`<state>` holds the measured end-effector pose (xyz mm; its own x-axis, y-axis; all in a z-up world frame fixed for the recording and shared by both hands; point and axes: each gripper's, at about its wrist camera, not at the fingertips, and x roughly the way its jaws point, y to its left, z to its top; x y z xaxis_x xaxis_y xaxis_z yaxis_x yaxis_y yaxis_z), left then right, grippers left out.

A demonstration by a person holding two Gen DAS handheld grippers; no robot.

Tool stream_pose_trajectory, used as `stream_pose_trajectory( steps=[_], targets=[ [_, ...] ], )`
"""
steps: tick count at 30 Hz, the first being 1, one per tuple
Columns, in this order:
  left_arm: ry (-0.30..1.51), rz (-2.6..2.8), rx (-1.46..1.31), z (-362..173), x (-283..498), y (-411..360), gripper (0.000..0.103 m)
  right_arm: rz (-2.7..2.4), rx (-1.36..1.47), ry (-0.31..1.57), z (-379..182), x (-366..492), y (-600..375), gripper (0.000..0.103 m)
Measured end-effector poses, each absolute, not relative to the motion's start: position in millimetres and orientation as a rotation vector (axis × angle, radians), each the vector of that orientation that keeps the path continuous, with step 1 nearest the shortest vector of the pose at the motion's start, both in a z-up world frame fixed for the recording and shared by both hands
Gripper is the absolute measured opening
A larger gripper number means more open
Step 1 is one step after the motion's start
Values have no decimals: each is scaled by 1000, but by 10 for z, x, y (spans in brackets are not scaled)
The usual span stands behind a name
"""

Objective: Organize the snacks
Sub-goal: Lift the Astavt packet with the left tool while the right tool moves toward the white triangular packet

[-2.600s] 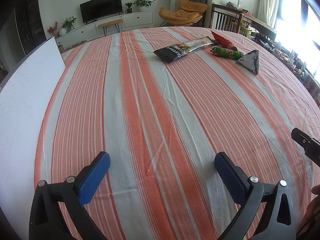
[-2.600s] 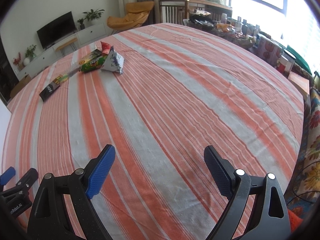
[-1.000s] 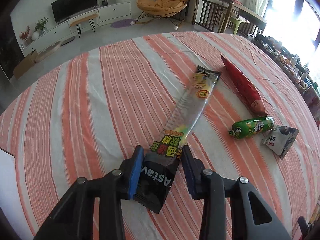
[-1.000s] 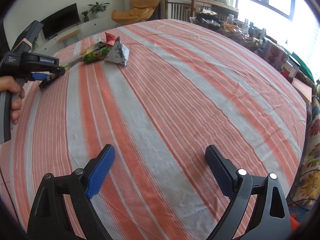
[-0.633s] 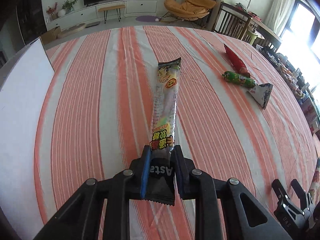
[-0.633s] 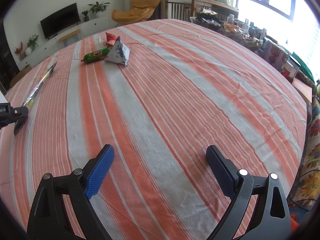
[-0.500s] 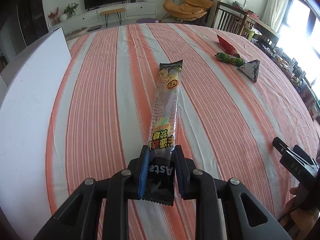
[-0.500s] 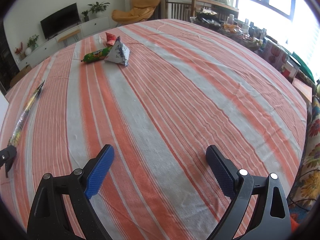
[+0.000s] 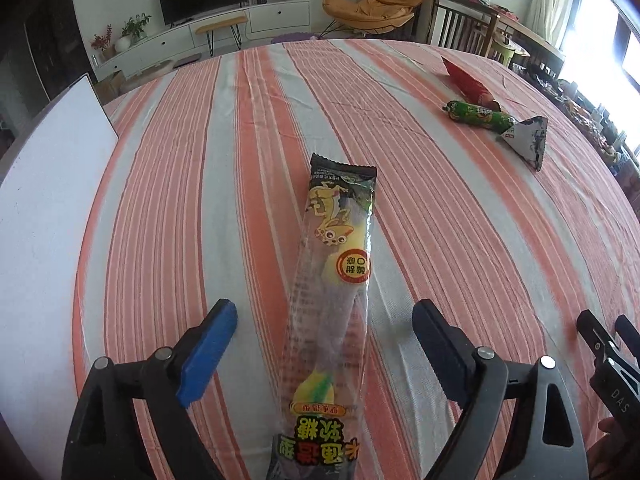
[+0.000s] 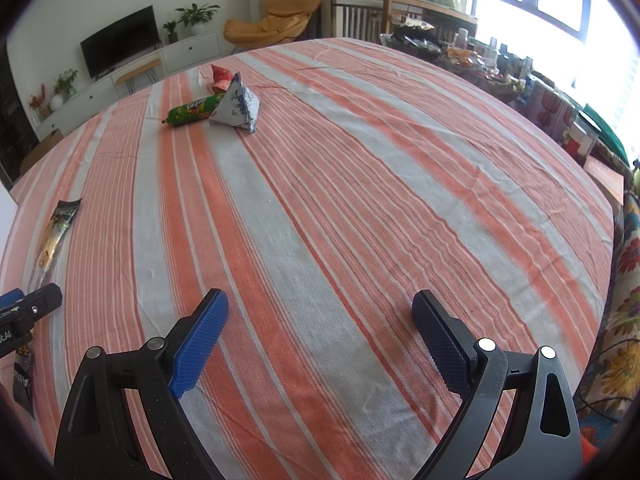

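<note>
A long candy packet (image 9: 332, 292) with a frog picture lies flat on the striped tablecloth (image 9: 180, 184). My left gripper (image 9: 324, 328) straddles its near end; its jaws are opening and the pads stand clear of the wrapper. The same packet (image 10: 52, 236) shows at the far left of the right wrist view, beside a left finger (image 10: 36, 304). A green sausage stick (image 9: 478, 114), a red packet (image 9: 466, 80) and a white triangular pouch (image 9: 526, 142) lie far right. My right gripper (image 10: 320, 320) hangs open over bare cloth.
A white board (image 9: 40, 220) covers the table's left side. The right gripper's tip (image 9: 608, 352) shows at the lower right of the left wrist view. Beyond the table stand a TV cabinet (image 9: 240, 28), an orange chair (image 9: 368, 4) and a cluttered side table (image 10: 480, 56).
My left gripper carried the candy packet back toward the near left of the table, then let go; its jaws now stand wide with the packet lying between them. The right gripper stayed still.
</note>
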<state>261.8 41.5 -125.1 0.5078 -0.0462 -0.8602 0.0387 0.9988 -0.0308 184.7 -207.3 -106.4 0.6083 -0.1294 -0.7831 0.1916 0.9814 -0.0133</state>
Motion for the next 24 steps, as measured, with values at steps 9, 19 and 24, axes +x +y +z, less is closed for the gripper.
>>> stream_pose_trajectory(
  steps=[9, 19, 24],
  targets=[
    [978, 97, -62, -1326, 2658, 739, 100, -186, 74, 898, -1066, 1845, -2073, 95],
    [941, 120, -75, -1346, 2591, 842, 103, -186, 75, 898, -1066, 1846, -2072, 95],
    [941, 120, -75, -1346, 2584, 841, 103, -186, 75, 898, -1066, 1846, -2073, 95]
  ],
)
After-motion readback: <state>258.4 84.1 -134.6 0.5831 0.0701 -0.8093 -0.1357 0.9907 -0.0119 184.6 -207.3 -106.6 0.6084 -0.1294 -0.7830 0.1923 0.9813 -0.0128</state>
